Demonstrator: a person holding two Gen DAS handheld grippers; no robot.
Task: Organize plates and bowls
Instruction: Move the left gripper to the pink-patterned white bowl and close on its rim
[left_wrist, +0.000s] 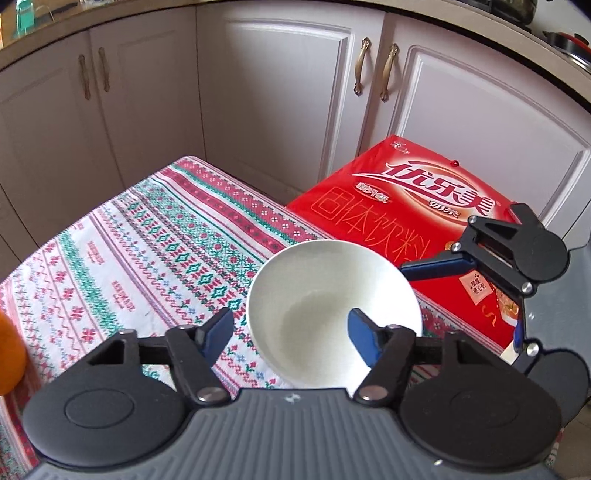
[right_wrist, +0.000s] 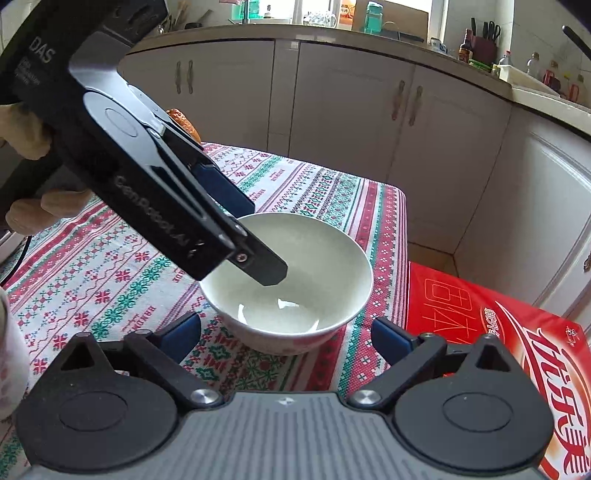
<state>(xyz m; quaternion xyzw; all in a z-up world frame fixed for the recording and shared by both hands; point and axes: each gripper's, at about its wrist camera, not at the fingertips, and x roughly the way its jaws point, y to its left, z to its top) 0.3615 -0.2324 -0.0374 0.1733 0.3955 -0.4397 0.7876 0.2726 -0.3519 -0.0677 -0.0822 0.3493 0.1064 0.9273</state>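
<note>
From the left wrist, the left gripper (left_wrist: 291, 330) points down at a white bowl (left_wrist: 334, 314) standing on the patterned tablecloth (left_wrist: 147, 251). Its jaws straddle the bowl's left wall: one blue pad sits outside the bowl, over the cloth, and the other hangs inside, over the white bottom. There is a clear gap between the outer pad and the rim, so the jaws are spread around the wall and not pinching it. That straddle looks like the set-up for gripping the bowl by its edge. Ahead and to the right, the right gripper (left_wrist: 461, 295) shows as a black linkage with a blue finger reaching toward the bowl's far rim, over a red box (left_wrist: 406, 206) that lies past the table's edge. Cupboard doors (left_wrist: 288, 96) fill the background.

From the right wrist, the right gripper (right_wrist: 286, 330) has its blue pads wide apart, one on each side of the bowl (right_wrist: 295, 280), which sits just ahead of and between them; neither pad touches it. The jaws are spread and empty. The left gripper (right_wrist: 236, 229) comes in from the upper left, held by a gloved hand (right_wrist: 33, 147), with one finger dipped inside the bowl and a blue pad outside. Both tools crowd one bowl, probably so one can steady while the other lifts. The red box (right_wrist: 498, 332) lies to the right, below the table.
</note>
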